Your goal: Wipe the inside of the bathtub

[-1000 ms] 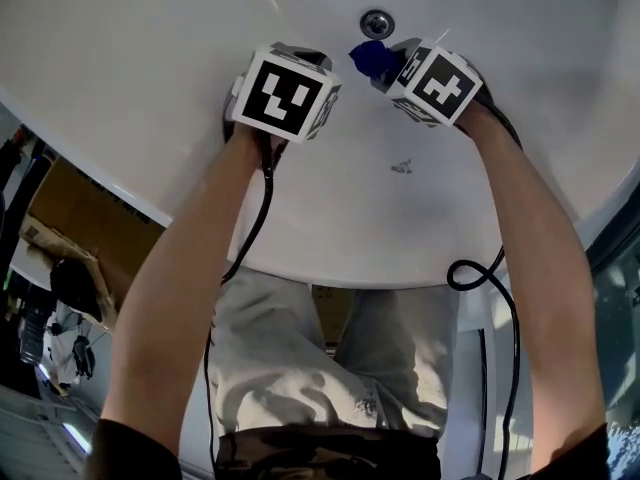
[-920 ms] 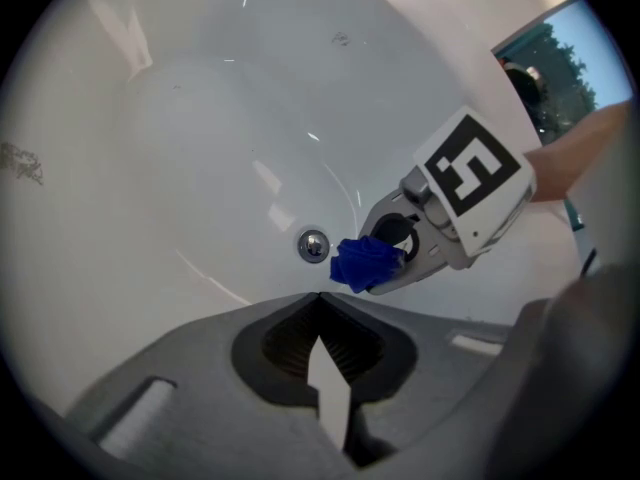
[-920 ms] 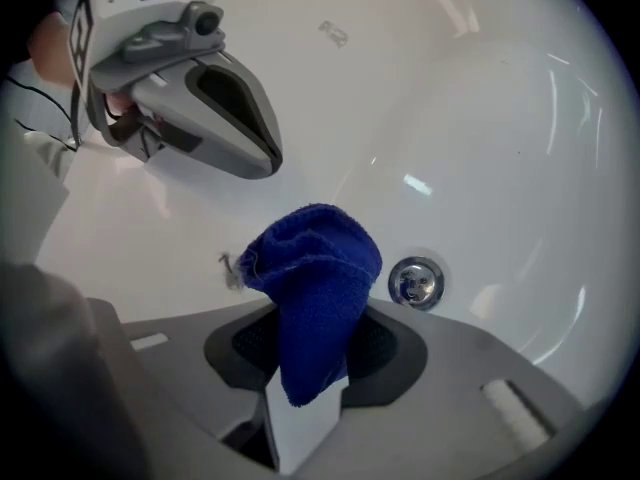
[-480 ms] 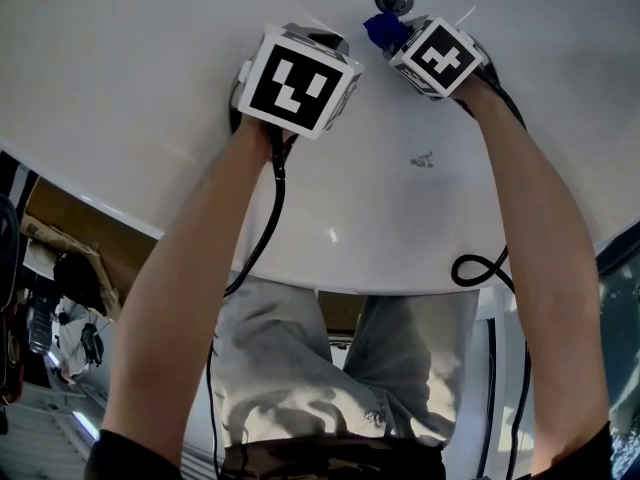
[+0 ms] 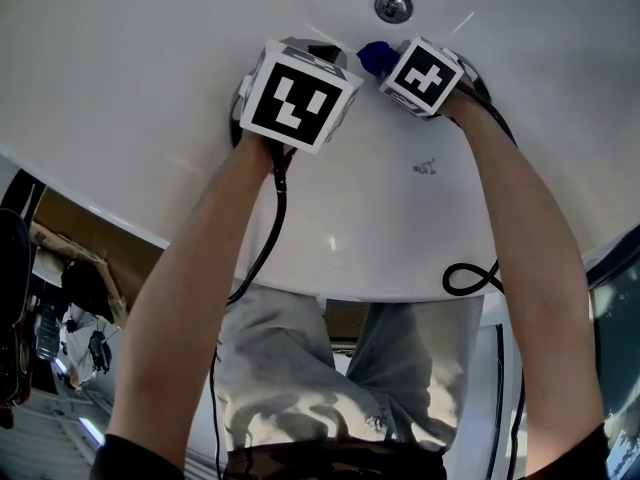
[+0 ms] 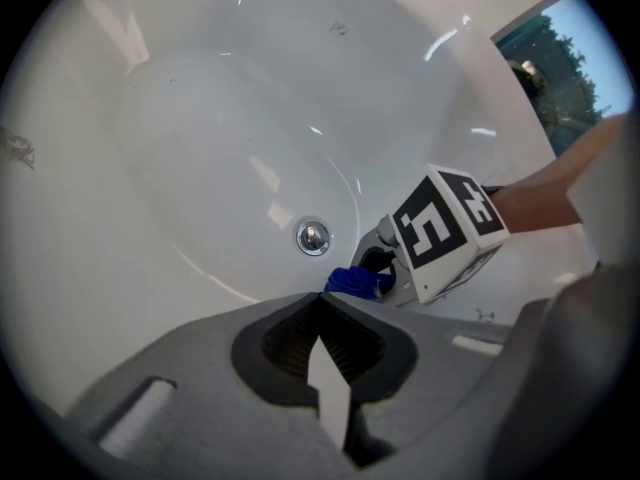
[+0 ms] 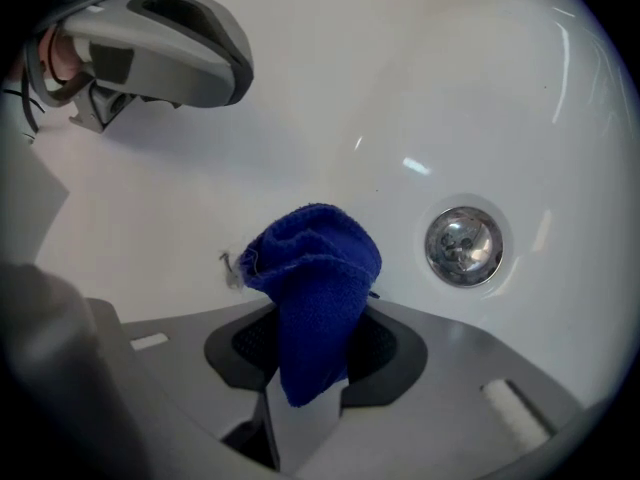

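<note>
The white bathtub (image 5: 150,58) curves below me, with a chrome drain (image 5: 393,6) at its bottom. My right gripper (image 5: 387,63) is shut on a folded blue cloth (image 5: 372,58), which sits on the tub surface just short of the drain. In the right gripper view the cloth (image 7: 315,268) bulges out of the shut jaws, left of the drain (image 7: 463,245). My left gripper (image 5: 305,53) hovers close beside the right one, mostly hidden by its marker cube. Its jaws (image 6: 320,300) meet with nothing between them, and beyond them I see the cloth (image 6: 352,282) and drain (image 6: 313,236).
A small dark speck (image 5: 425,168) lies on the tub wall near my right forearm. The tub rim (image 5: 330,283) is at my legs. Cardboard boxes (image 5: 70,248) sit on the floor at the left. Cables (image 5: 470,276) hang from both grippers.
The right gripper pushed the cloth up close to the drain, then drew it back towards me and slightly left. The left gripper has stayed beside it.
</note>
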Action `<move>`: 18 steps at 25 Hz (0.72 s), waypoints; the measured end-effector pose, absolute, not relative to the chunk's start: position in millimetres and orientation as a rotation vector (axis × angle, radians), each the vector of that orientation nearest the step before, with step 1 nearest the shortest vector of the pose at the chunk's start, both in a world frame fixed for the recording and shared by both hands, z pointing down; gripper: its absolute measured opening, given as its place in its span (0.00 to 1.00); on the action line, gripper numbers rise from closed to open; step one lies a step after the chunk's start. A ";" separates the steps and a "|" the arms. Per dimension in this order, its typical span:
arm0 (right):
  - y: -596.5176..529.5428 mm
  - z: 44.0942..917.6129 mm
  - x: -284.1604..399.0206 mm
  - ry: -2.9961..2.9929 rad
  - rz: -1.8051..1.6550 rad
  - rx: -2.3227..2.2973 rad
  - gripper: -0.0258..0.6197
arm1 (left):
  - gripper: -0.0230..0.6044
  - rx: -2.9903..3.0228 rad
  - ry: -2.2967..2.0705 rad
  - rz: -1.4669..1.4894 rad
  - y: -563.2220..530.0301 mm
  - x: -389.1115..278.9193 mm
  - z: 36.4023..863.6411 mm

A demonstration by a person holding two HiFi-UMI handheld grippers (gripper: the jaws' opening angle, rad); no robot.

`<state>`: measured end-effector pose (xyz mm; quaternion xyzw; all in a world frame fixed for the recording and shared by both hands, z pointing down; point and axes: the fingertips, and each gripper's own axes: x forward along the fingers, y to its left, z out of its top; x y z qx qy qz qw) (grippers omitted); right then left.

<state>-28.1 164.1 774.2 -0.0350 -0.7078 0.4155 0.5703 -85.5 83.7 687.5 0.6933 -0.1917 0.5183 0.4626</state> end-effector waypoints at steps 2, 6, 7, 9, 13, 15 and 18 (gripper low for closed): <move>170.4 768.7 -28.6 -1.678 0.996 -0.087 0.25 | 0.04 1.713 -0.475 1.276 83.7 -83.3 686.3; 181.8 750.9 -28.4 -1.714 1.081 -0.090 0.25 | 0.04 1.717 -0.476 1.288 88.9 -80.4 678.3; 183.1 745.2 -29.0 -1.727 1.093 -0.098 0.25 | 0.04 1.721 -0.477 1.288 89.2 -79.7 675.9; 185.7 733.3 -30.1 -1.752 1.098 -0.121 0.25 | 0.04 1.733 -0.478 1.288 89.6 -78.0 671.3; 198.3 705.7 -34.1 -1.781 1.085 -0.160 0.25 | 0.04 1.753 -0.483 1.293 94.6 -75.5 659.3; 205.6 691.3 -40.2 -1.799 1.071 -0.188 0.25 | 0.04 1.751 -0.490 1.295 98.5 -76.8 654.8; 212.1 676.2 -49.0 -1.835 1.043 -0.214 0.25 | 0.04 1.745 -0.509 1.295 101.4 -80.2 654.5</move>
